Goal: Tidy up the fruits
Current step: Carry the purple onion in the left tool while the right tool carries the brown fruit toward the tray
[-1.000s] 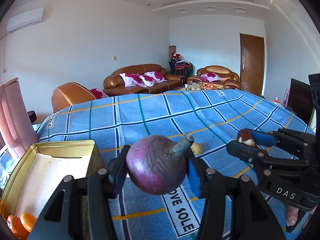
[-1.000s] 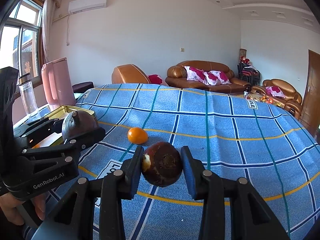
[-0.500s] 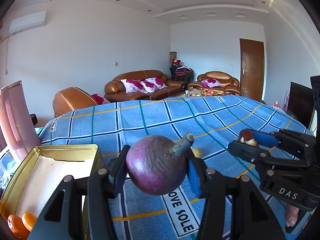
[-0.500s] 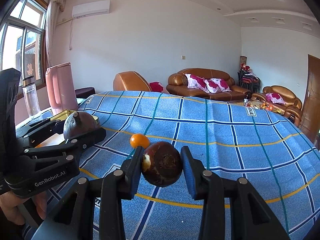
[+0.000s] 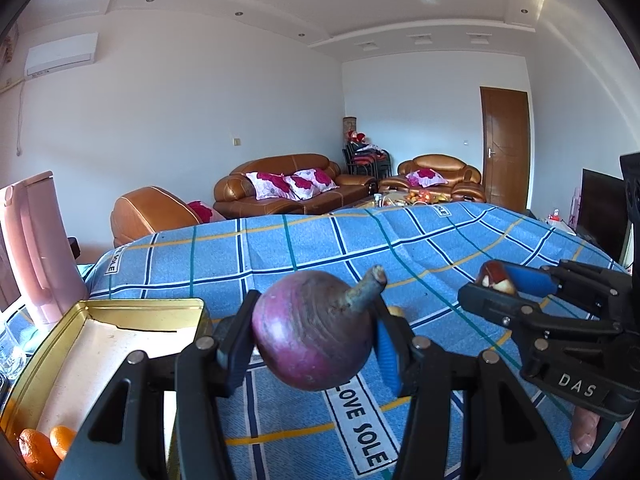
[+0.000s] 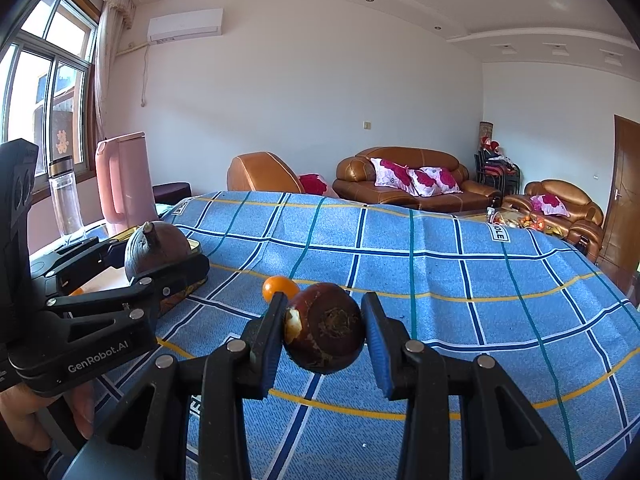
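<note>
My left gripper (image 5: pixel 314 336) is shut on a purple round fruit with a grey stem (image 5: pixel 312 332), held above the blue checked cloth. In the right wrist view that same fruit (image 6: pixel 156 246) shows at the left, clamped by the left gripper (image 6: pixel 154 258). My right gripper (image 6: pixel 324 334) is shut on a dark red-brown round fruit (image 6: pixel 326 334); the left wrist view catches only a sliver of this fruit (image 5: pixel 495 276) at the right. A small orange fruit (image 6: pixel 279 286) lies on the cloth just beyond the right fingers. The gold tin (image 5: pixel 132 306) at the left holds two small oranges (image 5: pixel 44 444).
A pink jug (image 6: pixel 124 178) and a clear bottle (image 6: pixel 66 196) stand at the table's left, behind the tin. The blue cloth (image 6: pixel 440 272) stretches far ahead. Brown sofas (image 6: pixel 400 178) stand beyond the table. A hand (image 6: pixel 36 420) grips the left tool.
Both cameras have tipped upward a little, so the table sits lower in view and more ceiling shows. Both fruits stay clamped as before.
</note>
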Motion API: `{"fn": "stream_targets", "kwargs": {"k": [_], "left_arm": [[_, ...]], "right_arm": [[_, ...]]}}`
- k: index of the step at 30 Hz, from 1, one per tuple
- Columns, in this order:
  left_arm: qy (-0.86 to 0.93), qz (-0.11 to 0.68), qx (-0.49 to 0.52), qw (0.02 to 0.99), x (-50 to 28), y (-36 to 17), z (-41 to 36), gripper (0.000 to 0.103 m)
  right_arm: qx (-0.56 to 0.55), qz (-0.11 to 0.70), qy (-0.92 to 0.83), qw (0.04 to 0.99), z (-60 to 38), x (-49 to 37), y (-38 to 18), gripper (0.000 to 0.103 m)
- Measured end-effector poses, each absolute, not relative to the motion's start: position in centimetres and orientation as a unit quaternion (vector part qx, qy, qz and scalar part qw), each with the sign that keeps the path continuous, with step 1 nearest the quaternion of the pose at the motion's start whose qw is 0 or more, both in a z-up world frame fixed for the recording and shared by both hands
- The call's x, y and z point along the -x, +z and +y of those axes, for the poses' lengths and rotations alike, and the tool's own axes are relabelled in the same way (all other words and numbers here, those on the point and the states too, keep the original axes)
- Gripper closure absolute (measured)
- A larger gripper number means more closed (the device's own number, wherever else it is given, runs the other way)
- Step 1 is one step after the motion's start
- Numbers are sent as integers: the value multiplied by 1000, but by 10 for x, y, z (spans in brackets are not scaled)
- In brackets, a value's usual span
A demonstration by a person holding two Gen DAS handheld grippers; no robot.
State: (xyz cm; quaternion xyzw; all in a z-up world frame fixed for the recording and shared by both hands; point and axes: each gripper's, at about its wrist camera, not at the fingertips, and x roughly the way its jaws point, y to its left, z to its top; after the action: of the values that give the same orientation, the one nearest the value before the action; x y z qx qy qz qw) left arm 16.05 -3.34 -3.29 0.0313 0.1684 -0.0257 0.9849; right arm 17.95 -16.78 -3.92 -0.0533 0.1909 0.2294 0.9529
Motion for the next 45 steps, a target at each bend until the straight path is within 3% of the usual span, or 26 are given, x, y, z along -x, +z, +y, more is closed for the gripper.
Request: {"fn": "stream_targets", "kwargs": {"k": [11,45], "left_arm": [[-19,156,-24,987,-156,-31,-30,49],[-23,169,-1,985,-112,-31,-5,49]], "right_arm": [[53,159,231,958,-170,-169,-37,63],[68,164,281,943,-128,-144,-37,63]]}}
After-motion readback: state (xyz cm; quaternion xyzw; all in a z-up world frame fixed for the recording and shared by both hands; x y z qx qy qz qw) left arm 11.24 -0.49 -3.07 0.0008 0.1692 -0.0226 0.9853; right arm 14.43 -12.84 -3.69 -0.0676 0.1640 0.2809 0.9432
